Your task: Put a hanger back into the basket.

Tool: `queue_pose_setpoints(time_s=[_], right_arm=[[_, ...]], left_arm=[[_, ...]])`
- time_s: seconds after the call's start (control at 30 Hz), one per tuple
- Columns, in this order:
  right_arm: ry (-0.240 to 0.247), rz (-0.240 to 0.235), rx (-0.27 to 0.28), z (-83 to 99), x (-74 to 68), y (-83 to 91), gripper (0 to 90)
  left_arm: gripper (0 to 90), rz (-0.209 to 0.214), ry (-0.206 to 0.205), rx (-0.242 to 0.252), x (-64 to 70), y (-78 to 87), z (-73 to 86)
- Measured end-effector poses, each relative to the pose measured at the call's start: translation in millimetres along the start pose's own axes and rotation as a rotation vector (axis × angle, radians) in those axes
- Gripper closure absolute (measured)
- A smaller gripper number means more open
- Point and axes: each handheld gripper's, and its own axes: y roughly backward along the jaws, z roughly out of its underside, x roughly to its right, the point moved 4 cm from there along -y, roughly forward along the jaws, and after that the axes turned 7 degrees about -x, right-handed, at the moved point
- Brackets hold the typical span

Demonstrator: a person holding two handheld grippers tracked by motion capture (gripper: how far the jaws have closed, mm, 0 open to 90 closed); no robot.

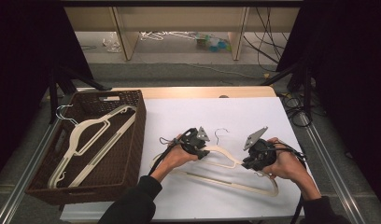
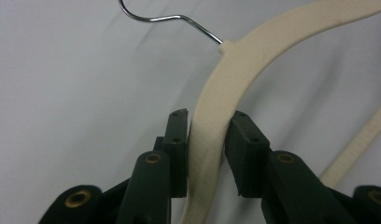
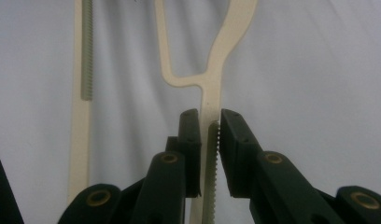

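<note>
White sheet [image 1: 254, 116] under jaws. Left gripper [image 2: 205, 140] and right gripper [image 3: 208, 140] clamped on cream hanger [image 1: 226, 161]; basket [image 1: 132, 140] transfer pending, one hanger inside [image 1: 93, 135].

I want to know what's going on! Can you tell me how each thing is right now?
Hanger on the cloth: lying flat, gripped at both ends.
Left gripper: shut on the hanger's arm near the hook.
Right gripper: shut on the hanger's notched arm.
Basket: open-topped, holding hangers.
Hangers in the basket: lying loose.
</note>
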Motion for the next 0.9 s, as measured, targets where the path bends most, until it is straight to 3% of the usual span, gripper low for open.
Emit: queue_pose_setpoints(time_s=[0.13,0.17,0.2,0.23,0.27,0.33,0.43,0.47,0.53,0.57,0.73,0.8,0.83,0.9], right_arm=[[0.014,-0.002,0.001,1.7,0.5,-1.5,79.2],[0.009,-0.009,-0.003,2.7,0.5,-1.2,79.4],[0.011,-0.001,0.004,3.6,1.9,-1.4,83.8],[0.007,0.000,0.010,4.5,3.1,-0.5,83.3],[0.009,-0.002,0.023,5.0,3.3,0.1,82.3],[0.014,-0.016,0.041,5.7,3.0,3.2,80.5],[0.018,0.006,0.076,5.8,3.5,10.6,75.5],[0.012,0.013,0.088,5.9,3.6,14.1,72.5],[-0.013,0.036,0.117,5.8,3.4,22.6,66.9],[-0.002,0.041,0.135,5.5,3.4,25.6,64.2],[-0.023,0.069,0.195,7.6,-6.7,36.9,52.2],[-0.025,0.073,0.209,7.6,-7.8,37.3,51.6],[-0.035,0.069,0.231,8.1,-9.6,40.0,50.5],[-0.044,0.072,0.246,7.9,-10.0,40.1,50.2]], left_arm=[[71.0,0.003,0.000,0.032,3.2,11.3,-1.5],[71.2,0.007,-0.025,0.030,3.3,17.9,-1.7],[71.3,0.016,-0.003,0.052,6.3,21.2,-2.4],[71.9,0.012,-0.032,0.039,6.1,26.4,-2.0],[72.6,0.022,-0.014,0.050,8.6,29.8,-2.2],[74.7,0.038,-0.023,0.061,10.0,38.0,-2.1],[75.9,0.063,-0.007,0.107,13.0,50.2,-2.9],[76.2,0.073,0.023,0.139,15.9,53.5,-3.7],[77.0,0.093,0.029,0.154,18.3,60.6,-2.6],[77.5,0.101,0.034,0.167,19.3,64.3,-2.3],[85.0,0.172,0.074,0.249,31.8,86.4,2.4],[85.3,0.172,0.081,0.249,32.9,88.4,4.0],[85.5,0.144,0.081,0.246,32.3,91.5,6.2],[85.8,0.137,0.089,0.255,30.0,93.9,7.4]])
